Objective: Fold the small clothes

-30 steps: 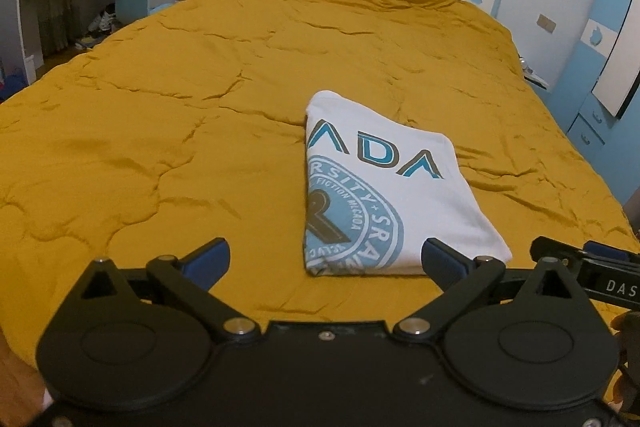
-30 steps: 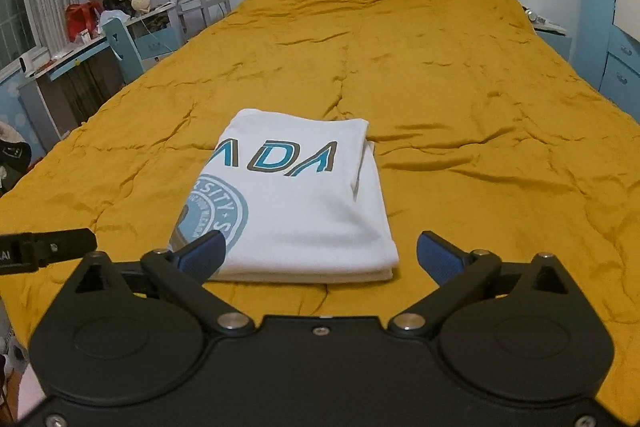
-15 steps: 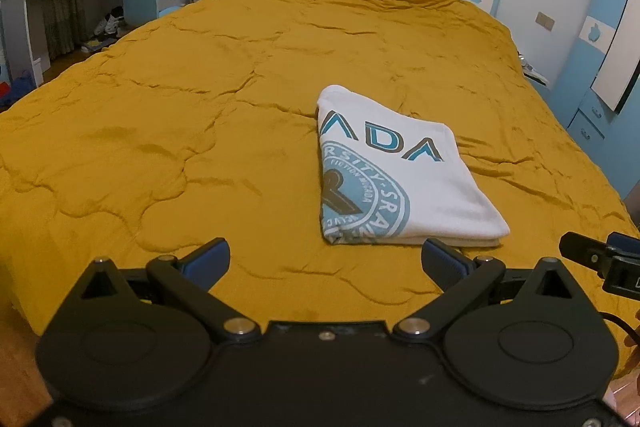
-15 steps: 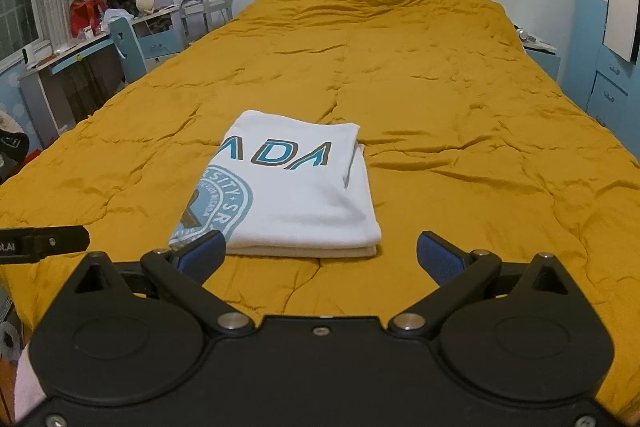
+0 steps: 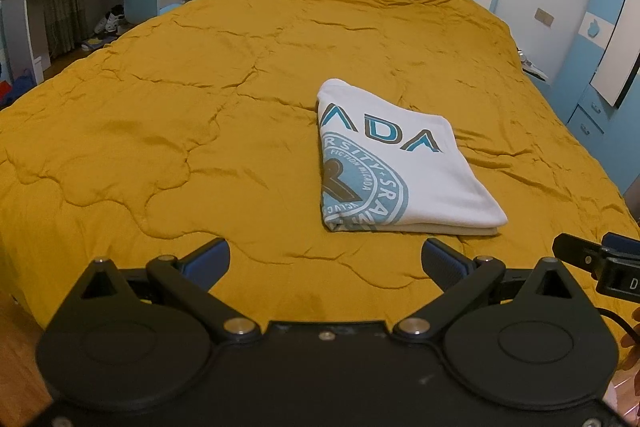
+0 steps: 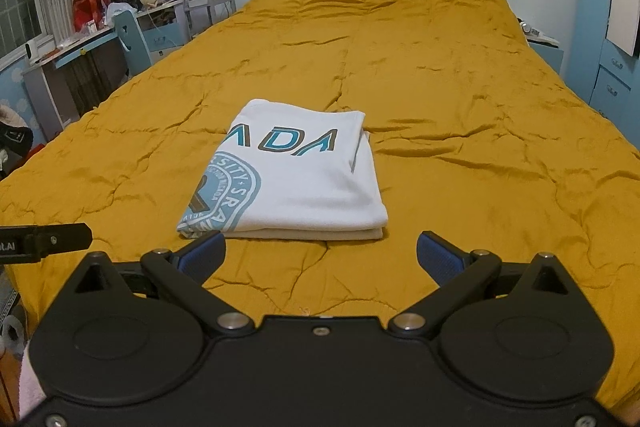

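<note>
Fingers (image 5: 208, 261) spread, folded shirt (image 6: 296, 175) on quilt (image 6: 460, 107)

The folded shirt (image 6: 296, 175) lies on the bed (image 6: 460, 115) ahead of my two grippers, near the foot edge. My left gripper (image 5: 326, 263) sits left of it, my right gripper (image 6: 320, 257) directly before it; a desk (image 6: 76, 47) stands left of the bed.

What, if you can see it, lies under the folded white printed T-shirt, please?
The folded white printed T-shirt lies directly on the mustard-yellow quilted bedspread, which shows all around it. The quilt patch beneath, and anything tucked between the shirt's layers, is hidden.
</note>
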`<state>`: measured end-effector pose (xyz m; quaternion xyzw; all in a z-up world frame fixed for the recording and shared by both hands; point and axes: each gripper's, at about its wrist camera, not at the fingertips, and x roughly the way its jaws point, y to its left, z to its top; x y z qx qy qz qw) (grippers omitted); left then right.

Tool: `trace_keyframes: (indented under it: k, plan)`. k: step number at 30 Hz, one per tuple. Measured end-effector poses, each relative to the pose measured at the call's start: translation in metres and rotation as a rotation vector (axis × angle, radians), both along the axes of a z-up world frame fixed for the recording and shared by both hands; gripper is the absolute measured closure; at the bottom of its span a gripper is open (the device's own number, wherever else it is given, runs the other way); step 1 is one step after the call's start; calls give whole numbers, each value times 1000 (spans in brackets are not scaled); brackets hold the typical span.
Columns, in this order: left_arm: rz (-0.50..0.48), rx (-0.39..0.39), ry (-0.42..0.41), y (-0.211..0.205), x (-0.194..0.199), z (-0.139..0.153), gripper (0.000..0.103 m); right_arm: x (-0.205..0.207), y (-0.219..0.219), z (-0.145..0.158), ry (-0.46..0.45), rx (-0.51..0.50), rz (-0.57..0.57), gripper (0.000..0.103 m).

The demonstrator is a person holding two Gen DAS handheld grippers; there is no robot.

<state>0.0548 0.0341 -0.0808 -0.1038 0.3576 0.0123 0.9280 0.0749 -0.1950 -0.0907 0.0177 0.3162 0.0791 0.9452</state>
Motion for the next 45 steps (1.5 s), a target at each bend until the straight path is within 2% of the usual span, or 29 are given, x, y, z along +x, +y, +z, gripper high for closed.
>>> trace_keyframes:
  k: [45]
  plan:
    - [-22,36,27,-5,5,-1,0,2,1,-2,21,6,5,0]
